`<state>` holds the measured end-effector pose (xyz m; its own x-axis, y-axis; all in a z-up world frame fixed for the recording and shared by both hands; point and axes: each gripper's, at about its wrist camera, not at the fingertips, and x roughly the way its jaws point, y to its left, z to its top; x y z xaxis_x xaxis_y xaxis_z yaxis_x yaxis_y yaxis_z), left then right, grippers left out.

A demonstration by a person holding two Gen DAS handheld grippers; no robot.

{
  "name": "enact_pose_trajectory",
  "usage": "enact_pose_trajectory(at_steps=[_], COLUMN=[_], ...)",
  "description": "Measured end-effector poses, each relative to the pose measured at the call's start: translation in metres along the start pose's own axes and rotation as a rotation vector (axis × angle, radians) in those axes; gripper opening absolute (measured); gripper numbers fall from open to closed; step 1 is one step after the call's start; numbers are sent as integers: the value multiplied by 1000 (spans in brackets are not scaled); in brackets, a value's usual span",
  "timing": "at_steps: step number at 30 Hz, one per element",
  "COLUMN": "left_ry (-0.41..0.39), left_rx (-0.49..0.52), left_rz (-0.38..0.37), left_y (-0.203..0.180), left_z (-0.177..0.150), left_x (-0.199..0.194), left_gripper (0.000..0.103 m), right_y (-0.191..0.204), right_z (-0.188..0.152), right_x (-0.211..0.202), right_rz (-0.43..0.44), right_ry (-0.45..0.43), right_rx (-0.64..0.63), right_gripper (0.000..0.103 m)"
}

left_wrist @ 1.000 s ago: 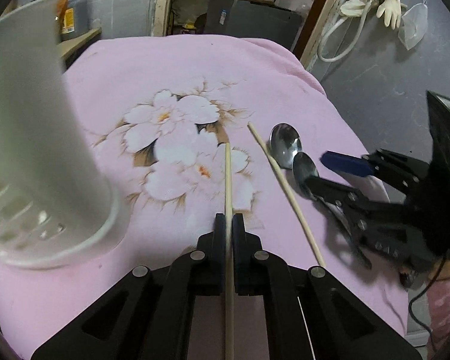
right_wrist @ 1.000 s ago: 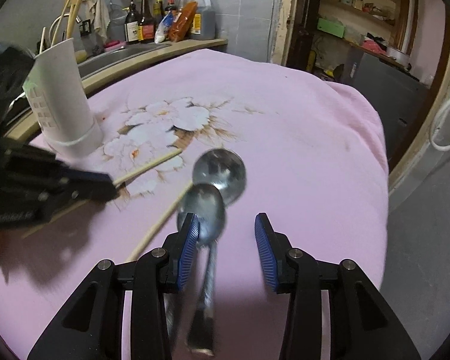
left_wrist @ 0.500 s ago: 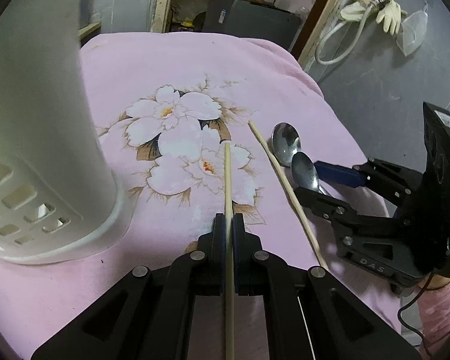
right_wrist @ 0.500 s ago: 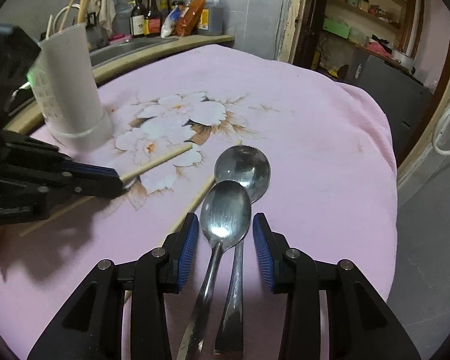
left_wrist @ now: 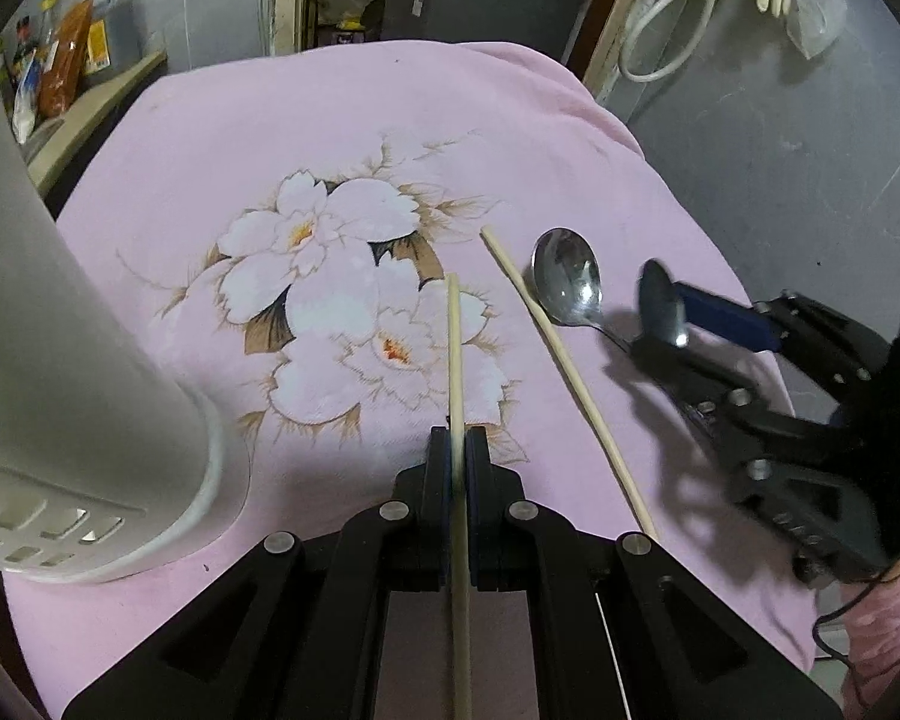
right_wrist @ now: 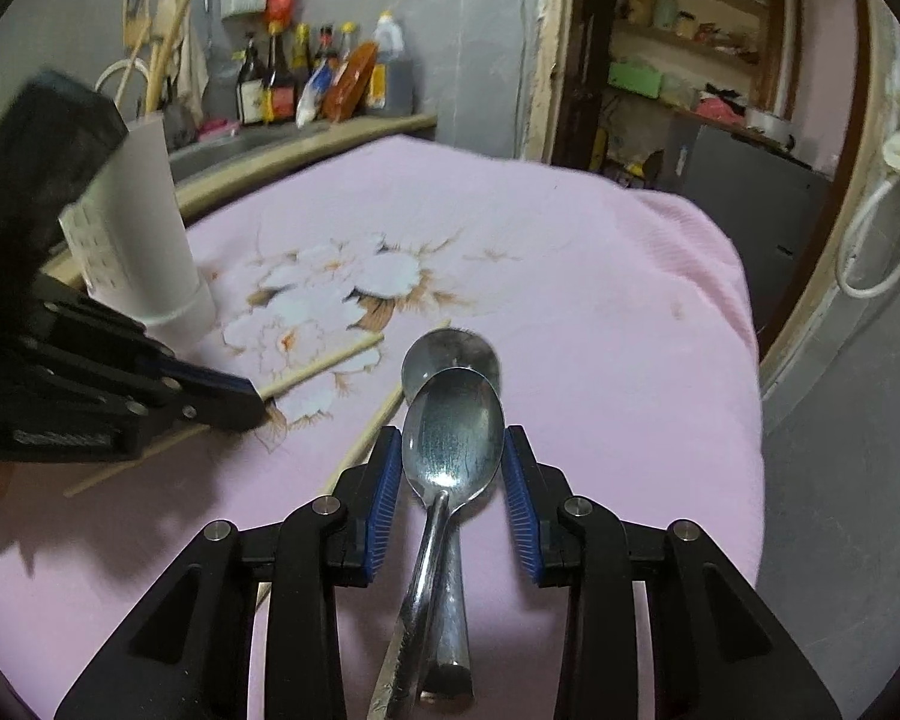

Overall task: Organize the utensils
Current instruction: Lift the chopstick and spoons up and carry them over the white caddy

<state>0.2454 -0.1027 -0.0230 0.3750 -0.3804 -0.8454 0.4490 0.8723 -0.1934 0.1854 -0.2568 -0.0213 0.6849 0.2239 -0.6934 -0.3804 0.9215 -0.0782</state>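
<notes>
1. No writing can be read anywhere; the bottles on the counter in the upper left of the right wrist view carry red and yellow labels too small to make out.
2. The bench is draped in a soft pink cloth printed with pale flowers and brown leaves.
3. A tall white plastic utensil holder with rows of small rectangular slots stands at the left edge of the left wrist view; what is inside it cannot be seen.
4. The left gripper has its fingers pinched tight on a thin, pale wooden chopstick, which runs straight up the middle of the frame.
5. A second chopstick lies loose on the cloth just to the right, slanting toward the lower right.
6. The right gripper has blue ribbed pads; its fingers have just been closing around the bowl of a shiny metal spoon, with the pads at the bowl's edges, and whether they press on it I cannot tell.
7. That spoon looks raised off the cloth in the left wrist view.
8. A second metal spoon lies on the cloth beside the loose chopstick, bowl up.
</notes>
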Motion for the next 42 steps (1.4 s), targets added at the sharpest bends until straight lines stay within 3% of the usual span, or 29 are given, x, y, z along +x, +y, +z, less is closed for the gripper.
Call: enact_pose_trajectory(at_steps=[4,12,14,20,25,31,34,38,42], left_ry=[-80,-460,-577,-808,-930,-1062,-1122,-1178,-1207], left_rx=[-54,-53,-35,11,9,-15,-19,-40,-79], left_rz=[-30,-64,-40,62,117,154,183,158,197], left_y=[5,0,-5,-22,-26,-10,-2,20,48], left_z=[-12,-37,-44,-61,-66,-67,-69,-67,-64], left_x=[-11,-66,-82,-108,-121,-147,-167,-196,-220], left_gripper=[3,3,3,3,3,3,3,3,3], right_y=[1,9,13,18,33,53,65,78,94], right_z=[-3,-11,-15,-16,-10,9,25,45,73], right_x=[-18,-60,-73,-100,-119,-141,-149,-151,-144], right_rz=[-37,-157,-199,-301,-366,-381,-364,-310,-253], right_ry=[-84,-318,-391,-572,-707,-833,-896,-956,-1008], right_rx=[4,-19,-18,-6,-18,-56,-64,-54,-27], right_gripper=[31,31,31,31,31,31,32,32,32])
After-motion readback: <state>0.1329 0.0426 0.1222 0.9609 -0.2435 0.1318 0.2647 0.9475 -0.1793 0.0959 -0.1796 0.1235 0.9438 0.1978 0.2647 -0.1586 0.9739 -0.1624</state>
